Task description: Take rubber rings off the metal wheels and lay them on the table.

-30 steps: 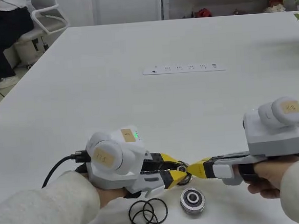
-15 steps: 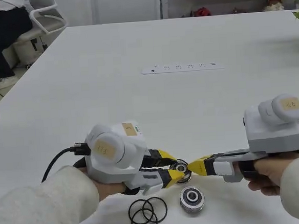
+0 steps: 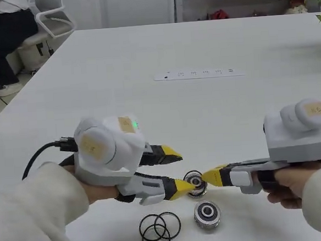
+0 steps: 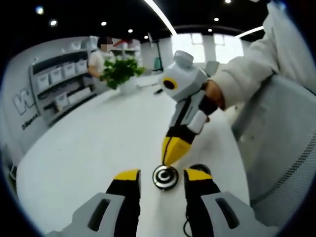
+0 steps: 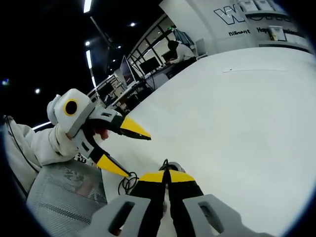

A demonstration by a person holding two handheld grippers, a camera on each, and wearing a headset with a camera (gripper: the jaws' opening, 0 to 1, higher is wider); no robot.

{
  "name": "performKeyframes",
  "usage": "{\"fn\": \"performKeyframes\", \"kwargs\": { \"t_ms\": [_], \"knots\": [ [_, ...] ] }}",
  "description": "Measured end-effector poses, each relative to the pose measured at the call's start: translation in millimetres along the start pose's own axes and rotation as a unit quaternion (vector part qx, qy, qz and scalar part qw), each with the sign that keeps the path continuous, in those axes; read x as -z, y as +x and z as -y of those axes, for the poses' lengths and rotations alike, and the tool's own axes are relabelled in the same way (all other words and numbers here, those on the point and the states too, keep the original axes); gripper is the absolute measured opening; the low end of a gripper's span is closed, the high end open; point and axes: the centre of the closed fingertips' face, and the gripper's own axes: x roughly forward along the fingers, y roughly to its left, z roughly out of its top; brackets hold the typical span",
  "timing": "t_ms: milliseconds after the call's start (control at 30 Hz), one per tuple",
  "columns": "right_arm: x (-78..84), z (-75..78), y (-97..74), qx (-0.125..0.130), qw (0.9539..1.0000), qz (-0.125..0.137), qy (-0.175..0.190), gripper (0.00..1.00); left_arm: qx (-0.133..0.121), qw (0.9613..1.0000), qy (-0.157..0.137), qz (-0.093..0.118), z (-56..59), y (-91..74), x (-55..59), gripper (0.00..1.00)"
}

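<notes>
1. Rubber on the bench: three loose rubber rings (image 3: 160, 228) lie overlapping on the white table (image 3: 148, 99) near its front edge. Just beside them a second wheel (image 3: 206, 214) rests flat.
2. The working wheel (image 3: 195, 182) sits between my two grippers, just above that group. A dark arc of ring shows at its upper rim. I cannot tell whether it rests on the table or hangs clear.
3. My left gripper (image 3: 179, 170) has its jaws wide apart and holds nothing. In the left gripper view the working wheel (image 4: 165, 177) lies in the gap and touches neither jaw.
4. My right gripper (image 3: 206, 177) has its jaws pressed together, tip against the wheel's rim. It appears to nip the ring, but the bite is too small to confirm.
5. Judgement: the step in hand is stripping the ring from this wheel.
6. To do it well, I should close the left jaws on the metal body, not on the rubber, before the right one pulls.
7. The ring should be peeled outward and over the rim in a rolling motion. A straight tug risks the wheel skidding or the ring snapping back.
8. The freed ring then goes down beside the other three.
</notes>
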Motion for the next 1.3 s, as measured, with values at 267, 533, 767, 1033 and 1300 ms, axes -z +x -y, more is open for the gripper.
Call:
{"fn": "performKeyframes", "kwargs": {
  "t_ms": [267,533,767,1033,1300],
  "knots": [
    [-4.3,-6.0,-0.1,-0.008,1.0,0.003,-0.003,0.0,-0.014,0.9998,0.01,0.01,-8.4,-21.8,-9.9,0.42],
    [-9.1,-16.0,1.2,-0.023,0.9997,0.009,-0.002,0.0,-0.014,0.9995,-0.012,0.024,-3.9,-51.4,-7.6,0.5],
    [-8.3,-28.7,5.7,-0.04,0.9992,0.005,-0.004,0.0,-0.03,0.9985,-0.036,0.029,6.3,-74.8,6.4,0.59],
    [-1.8,-46.5,11.7,-0.058,0.9982,-0.01,-0.014,0.0,-0.05,0.9966,-0.057,0.031,8.5,-88.8,14.2,0.61],
    [6.7,-59.7,17.9,-0.071,0.9968,-0.029,-0.021,0.0,-0.055,0.9959,-0.067,0.027,13.2,-93.0,21.1,0.63]
  ]
}}
